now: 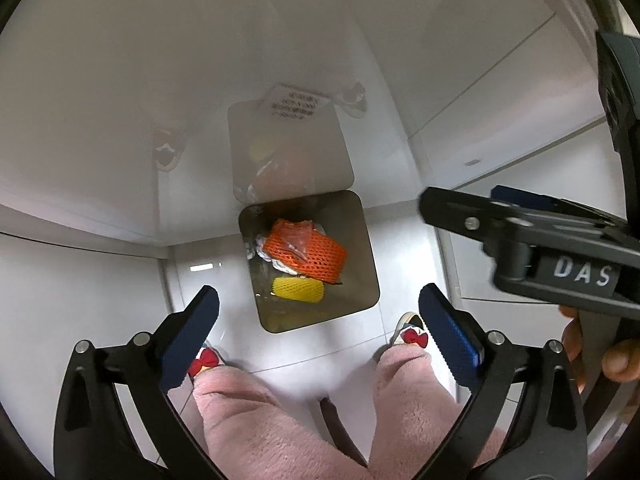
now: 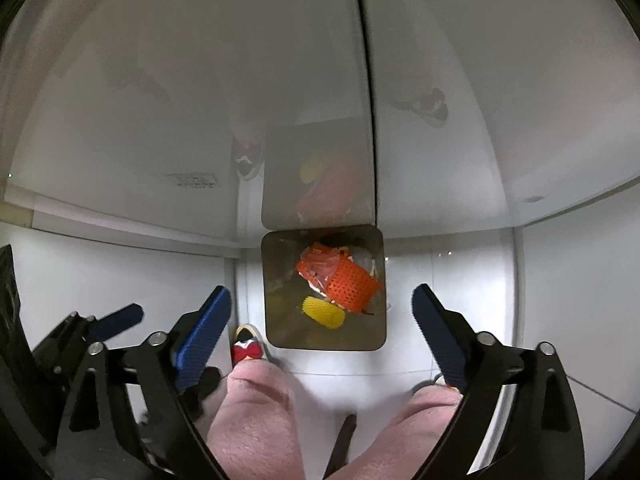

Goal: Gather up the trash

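Both cams are pointing pretty much straight down at a white floor (image 1: 120, 280), so here's the layout left to right.

Far left is a white cabinet front (image 1: 100, 120), glossy enough to mirror stuff, meeting the floor along a clean edge. The left claw (image 1: 318, 324) is spread wide, nothing between its blue pads (image 1: 188, 340). Under it are the person's legs in fuzzy pink trousers (image 1: 248, 412) and slippers with red bows (image 1: 208, 360), toes close to the near edge of the bin.

In the middle sits the trash bin (image 1: 362, 280), a square, rounded-corner, see-through tub pushed up against the cabinet base. Inside it: an orange foam net (image 1: 308, 254) on top of some crumpled white wrapper, and a yellow foam net (image 1: 298, 290) on the near side. All of it is well below the rim.

To the right, the right claw (image 2: 322, 322) hangs over the same bin, also wide and empty; in the left cam its body sticks in from the right edge with a hand (image 1: 600, 356) on it. The floor left and right of the bin is open tile.
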A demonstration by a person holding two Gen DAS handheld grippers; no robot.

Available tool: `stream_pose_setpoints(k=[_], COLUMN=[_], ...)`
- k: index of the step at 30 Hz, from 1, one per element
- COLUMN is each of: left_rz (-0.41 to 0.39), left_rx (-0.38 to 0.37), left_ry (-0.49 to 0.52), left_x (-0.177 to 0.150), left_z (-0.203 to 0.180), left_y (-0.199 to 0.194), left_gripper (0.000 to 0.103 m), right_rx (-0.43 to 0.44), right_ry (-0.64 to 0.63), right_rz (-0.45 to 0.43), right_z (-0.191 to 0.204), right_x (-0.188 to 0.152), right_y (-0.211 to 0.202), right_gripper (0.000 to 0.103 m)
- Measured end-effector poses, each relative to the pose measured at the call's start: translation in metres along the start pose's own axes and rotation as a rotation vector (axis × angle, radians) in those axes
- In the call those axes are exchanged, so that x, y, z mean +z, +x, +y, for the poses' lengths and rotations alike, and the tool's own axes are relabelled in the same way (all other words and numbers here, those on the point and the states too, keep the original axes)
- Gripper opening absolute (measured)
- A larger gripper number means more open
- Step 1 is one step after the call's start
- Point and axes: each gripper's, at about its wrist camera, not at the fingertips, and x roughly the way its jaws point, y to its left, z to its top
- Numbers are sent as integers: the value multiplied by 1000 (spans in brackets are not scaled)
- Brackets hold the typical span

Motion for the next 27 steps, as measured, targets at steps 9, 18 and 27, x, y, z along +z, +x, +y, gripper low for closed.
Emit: stream_pose_setpoints(k=[9, 18, 27], left_rz=[-113, -287, -488], left_rx=[28, 114, 113], left_ry=[8, -24, 9], left_x=[3, 12, 10], left_z=[6, 0, -24], left_y=[-67, -158, -250], left_gripper=[95, 95, 95], right_rx=[-23, -59, -85], right_ry=[-75, -49, -80], right_rz=[-112, -294, -468], right_z=[-2, -8, -1], right_x=[4, 5, -4], right_y=[-72, -168, -261], right_gripper=[100, 100, 100])
